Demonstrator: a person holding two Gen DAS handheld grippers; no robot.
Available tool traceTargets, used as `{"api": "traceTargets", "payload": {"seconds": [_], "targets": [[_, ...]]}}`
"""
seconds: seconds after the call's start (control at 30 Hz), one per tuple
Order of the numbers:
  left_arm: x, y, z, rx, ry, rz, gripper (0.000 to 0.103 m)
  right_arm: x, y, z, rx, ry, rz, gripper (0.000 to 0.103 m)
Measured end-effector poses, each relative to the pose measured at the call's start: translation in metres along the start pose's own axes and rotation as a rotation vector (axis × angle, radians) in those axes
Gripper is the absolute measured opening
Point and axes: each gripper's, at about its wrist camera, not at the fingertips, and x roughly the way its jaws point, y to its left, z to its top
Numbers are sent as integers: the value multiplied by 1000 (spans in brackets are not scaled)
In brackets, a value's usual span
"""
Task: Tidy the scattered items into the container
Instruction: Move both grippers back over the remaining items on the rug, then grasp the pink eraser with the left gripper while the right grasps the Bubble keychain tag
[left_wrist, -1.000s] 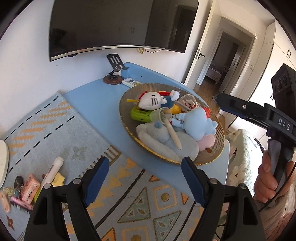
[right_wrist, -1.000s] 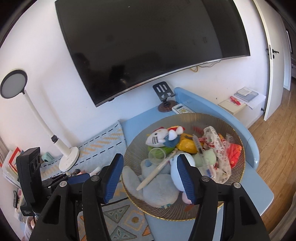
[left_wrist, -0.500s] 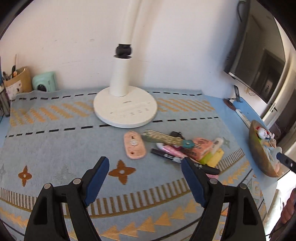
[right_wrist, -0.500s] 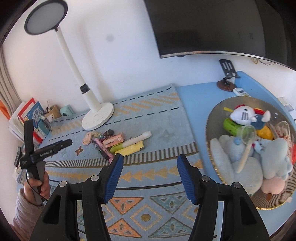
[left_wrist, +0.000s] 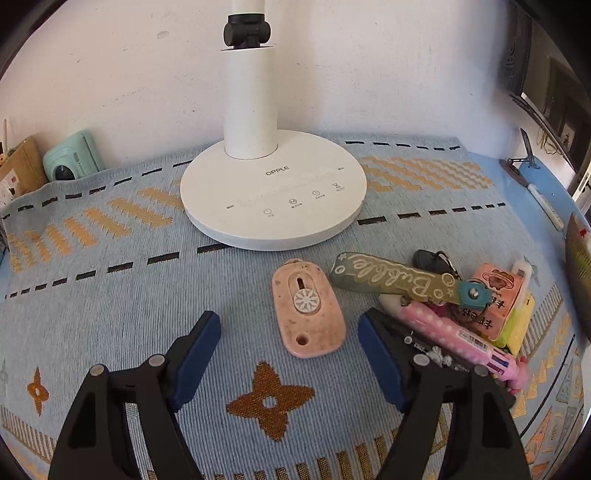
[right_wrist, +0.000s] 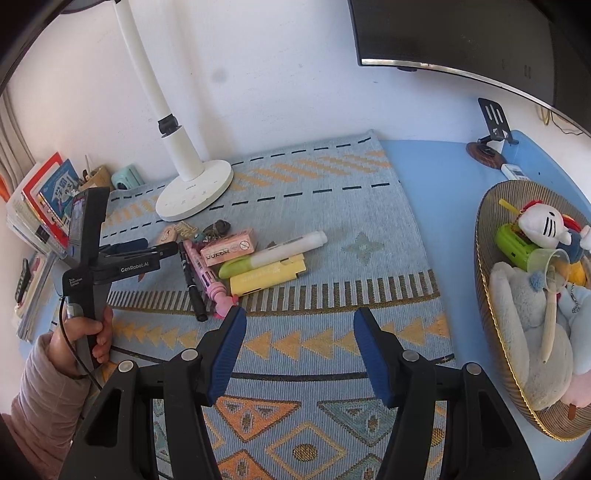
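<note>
Pick-up approach: the left gripper (left_wrist: 288, 354), jaws apart and empty, nears the pink oval item (left_wrist: 308, 308) on the mat's (left_wrist: 110, 295) lamp-side edge; next, straddle it and close, while the right gripper (right_wrist: 297, 354) waits spread.

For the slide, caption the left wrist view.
Open left tongs hover over a pink oval case on the patterned mat, beside the lamp base.

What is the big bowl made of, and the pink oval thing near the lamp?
The bowl looks like woven wicker or ribbed fibre: fine stripes, gold rim; I can't be sure. The pink oval thing looks like hard matte plastic, smooth-edged and scuffed with specks. The left gripper hovers open near it.
</note>
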Motion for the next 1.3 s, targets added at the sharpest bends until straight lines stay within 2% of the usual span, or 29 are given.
{"api": "traceTargets", "payload": {"seconds": [0.07, 0.13, 0.2, 0.23, 0.37, 0.43, 0.53, 0.63, 0.8, 1.03, 1.07, 1.13, 1.17, 1.3], "targets": [[1, -2, 2, 7, -3, 6, 71, 6, 0, 2, 2, 10, 7, 60], [2, -5, 4, 19, -8, 3, 63, 12, 3, 3, -5, 26, 8, 60], [1, -9, 5, 41, -19, -7, 35, 16, 8, 4, -22, 36, 4, 60], [0, -10, 5, 47, -20, -12, 34, 18, 10, 4, -31, 40, 1, 60], [-4, -6, 2, 42, -9, -39, 33, 24, 22, 13, -71, 53, 1, 60], [-10, 1, -4, 34, 8, -53, 33, 28, 32, 21, -96, 54, 34, 60], [-21, 15, -19, 22, 12, -26, 33, 38, 50, 37, -142, 60, 107, 60], [-28, 29, -33, -9, -19, -23, 33, 69, 76, 54, -222, 146, 165, 62], [-28, 26, -33, 4, -25, -7, 34, 109, 121, 78, -332, 175, 177, 62], [-29, 37, -34, -42, -31, -70, 34, 150, 157, 94, -464, 228, 179, 62], [-29, 37, -34, -42, -32, -71, 34, 157, 161, 92, -489, 245, 172, 60], [-29, 36, -34, -38, -31, -68, 34, 170, 167, 89, -539, 266, 136, 44], [-29, 36, -34, -38, -31, -69, 34, 176, 168, 88, -554, 278, 121, 33], [-29, 36, -34, -41, -31, -77, 34, 176, 167, 90, -540, 253, 143, 23]]}}
